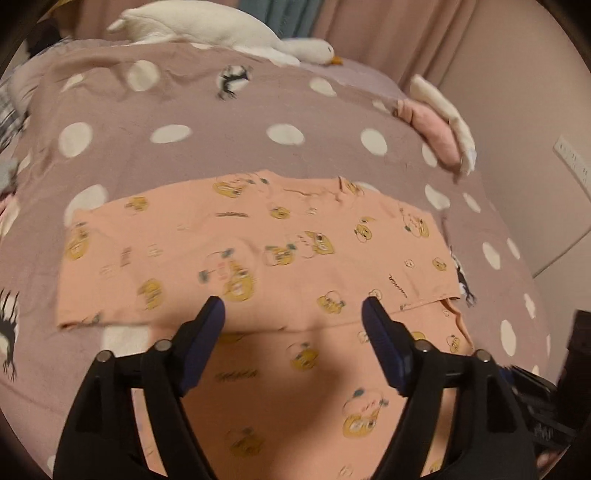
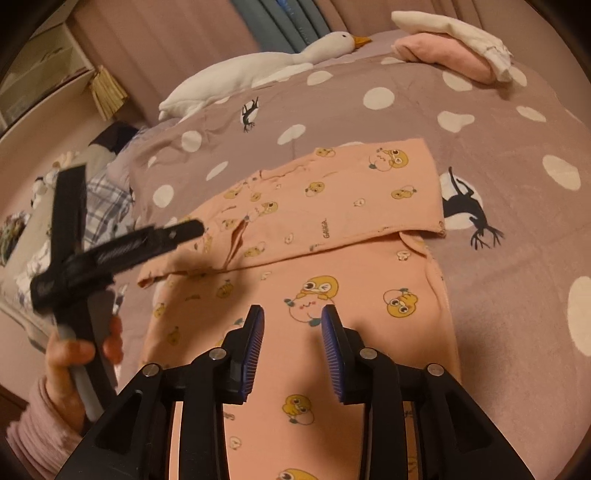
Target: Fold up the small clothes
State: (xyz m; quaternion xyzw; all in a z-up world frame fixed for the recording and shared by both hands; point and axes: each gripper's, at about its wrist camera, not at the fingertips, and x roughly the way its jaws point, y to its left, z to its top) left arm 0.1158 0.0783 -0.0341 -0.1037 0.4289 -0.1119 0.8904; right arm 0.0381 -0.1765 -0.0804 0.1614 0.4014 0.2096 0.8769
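Peach-pink cotton garment printed with yellow cartoon chicks (image 2: 332,258) lies flat on the bed, nearest the cameras, with one part folded across itself so that a straight fold edge runs from 9 toward 3 o'clock in the right wrist view.

Right gripper (image 2: 292,314): black frame, blue ribbed pads, jaws partly apart, nothing between them; it hangs over the lower, unfolded part of the garment. Contact with the cloth cannot be told.

Left gripper (image 1: 293,304): jaws spread wide, empty, poised above the garment (image 1: 258,251) near the fold edge. In the right wrist view the same tool (image 2: 122,247) shows at 9 o'clock, blurred, held by a hand (image 2: 70,365) in a ribbed pink sleeve (image 2: 40,424).

Mauve duvet cover with white dots and black deer silhouettes (image 2: 498,147) lies under the garment and reaches outward on all sides.

Beyond the garment, at 1 o'clock in the right wrist view, a folded pink cloth (image 2: 439,55) lies with a folded cream cloth (image 2: 454,29) on top. At 11 to 12 o'clock a white plush goose with an orange beak (image 2: 277,62) lies along the far edge of the bed. Plaid fabric (image 2: 107,206) is bunched at 9 o'clock.

Farthest: pinkish curtains (image 1: 388,33) and a white wall socket strip (image 1: 574,162) at 3 o'clock in the left wrist view.
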